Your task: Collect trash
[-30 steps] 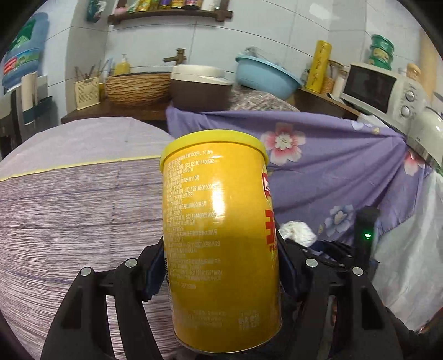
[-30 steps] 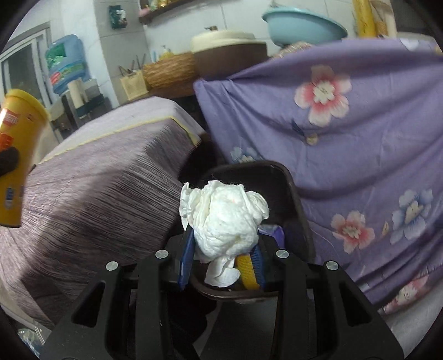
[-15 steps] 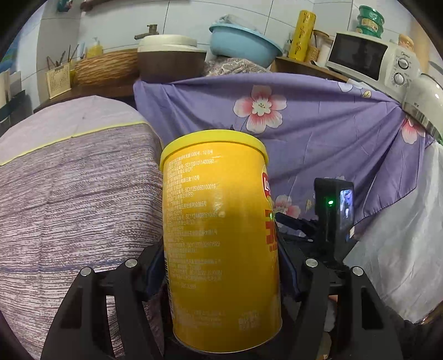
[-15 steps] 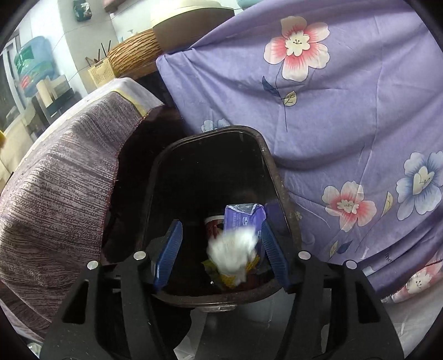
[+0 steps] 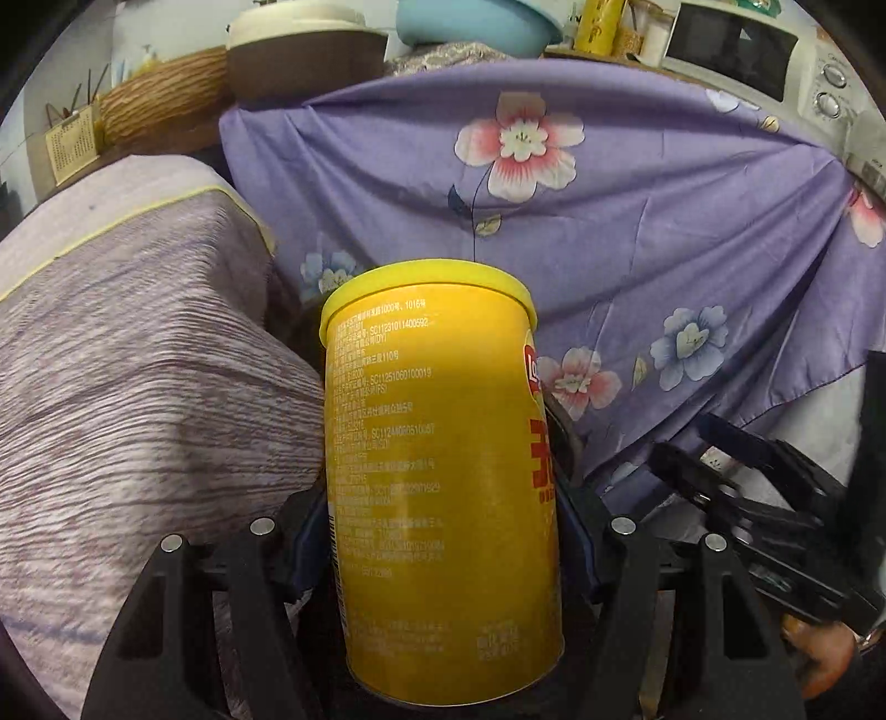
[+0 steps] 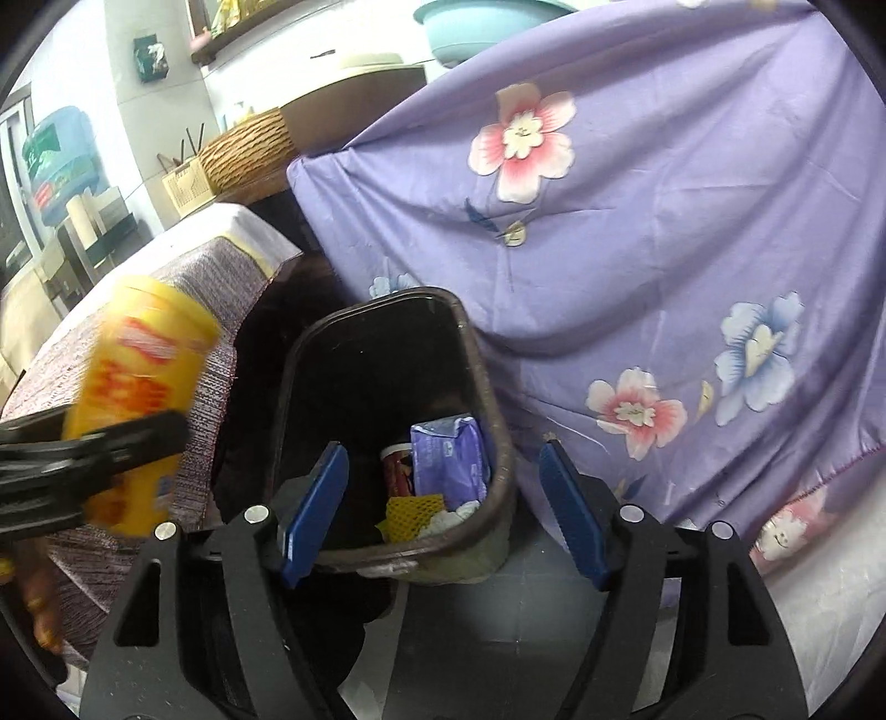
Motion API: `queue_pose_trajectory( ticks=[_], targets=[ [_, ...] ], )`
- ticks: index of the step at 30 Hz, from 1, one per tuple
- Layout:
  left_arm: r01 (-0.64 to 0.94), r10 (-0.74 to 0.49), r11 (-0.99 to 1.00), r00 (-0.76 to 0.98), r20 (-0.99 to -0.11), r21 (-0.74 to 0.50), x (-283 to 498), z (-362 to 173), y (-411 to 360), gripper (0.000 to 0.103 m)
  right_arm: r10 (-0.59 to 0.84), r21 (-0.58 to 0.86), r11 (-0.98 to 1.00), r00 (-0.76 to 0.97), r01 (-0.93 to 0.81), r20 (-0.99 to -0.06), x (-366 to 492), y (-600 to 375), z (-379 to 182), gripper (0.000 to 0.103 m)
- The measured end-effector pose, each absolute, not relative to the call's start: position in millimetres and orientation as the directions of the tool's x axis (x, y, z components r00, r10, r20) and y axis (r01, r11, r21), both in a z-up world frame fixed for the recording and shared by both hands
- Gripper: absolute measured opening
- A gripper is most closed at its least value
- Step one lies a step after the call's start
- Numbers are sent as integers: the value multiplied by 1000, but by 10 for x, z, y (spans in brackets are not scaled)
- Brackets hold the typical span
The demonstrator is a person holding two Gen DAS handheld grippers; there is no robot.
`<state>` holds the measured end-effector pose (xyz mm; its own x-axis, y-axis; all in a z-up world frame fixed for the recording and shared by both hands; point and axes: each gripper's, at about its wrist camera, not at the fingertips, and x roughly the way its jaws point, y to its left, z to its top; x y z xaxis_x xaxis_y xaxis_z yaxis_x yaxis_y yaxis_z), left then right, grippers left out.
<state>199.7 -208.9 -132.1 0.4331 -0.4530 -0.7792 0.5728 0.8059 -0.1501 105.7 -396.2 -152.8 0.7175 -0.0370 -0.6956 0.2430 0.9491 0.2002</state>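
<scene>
A purple cloth printed with pink and blue flowers (image 5: 664, 232) is draped across the centre and three o'clock. A striped mauve woven cover (image 5: 127, 387) is seen at nine o'clock. A woven wicker basket (image 5: 160, 108), a pale blue plastic basin (image 5: 476, 22) and a white microwave oven (image 5: 747, 50) are ranged along twelve o'clock.

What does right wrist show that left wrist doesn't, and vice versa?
Right wrist only: the dark trash bin open from above, with a purple packet, a yellow mesh scrap and white paper inside; the right tool has just been opening, nothing between its pads.

Left wrist only: the white microwave and the printed text on the can.

Both: the yellow can clamped in the left tool, the purple floral cloth, and the striped cover.
</scene>
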Motion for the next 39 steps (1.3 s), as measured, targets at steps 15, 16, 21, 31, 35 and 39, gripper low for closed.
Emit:
queue_pose_trajectory(
  ticks=[15, 16, 21, 31, 35, 39],
  targets=[
    [588, -368, 803, 362, -856, -96, 2423, -1859, -2731, 67, -92, 204, 925, 711, 319, -697, 756, -4198, -1488, 73],
    [588, -362, 804, 360, -860, -92, 2435, -1877, -2750, 68, -94, 205, 924, 710, 324, -698, 743, -4209, -1489, 73],
    [594, -393, 797, 367, -843, -113, 2422, -1814, -2748, 83, -108, 206, 916, 706, 344, -700, 714, -4249, -1493, 79],
    [586, -461, 792, 393, -796, -169, 2114, -1448, -2615, 85, -149, 185, 913, 719, 364, -678, 682, -4272, -1371, 81],
    [598, -502, 781, 432, -749, -179, 1843, -1117, -2486, 89, -176, 181, 907, 733, 381, -657, 641, -4271, -1267, 85],
    [612, -539, 773, 491, -685, -169, 1573, -778, -2280, 94, -208, 174, 900, 745, 399, -634, 610, -4253, -1136, 88]
  ],
)
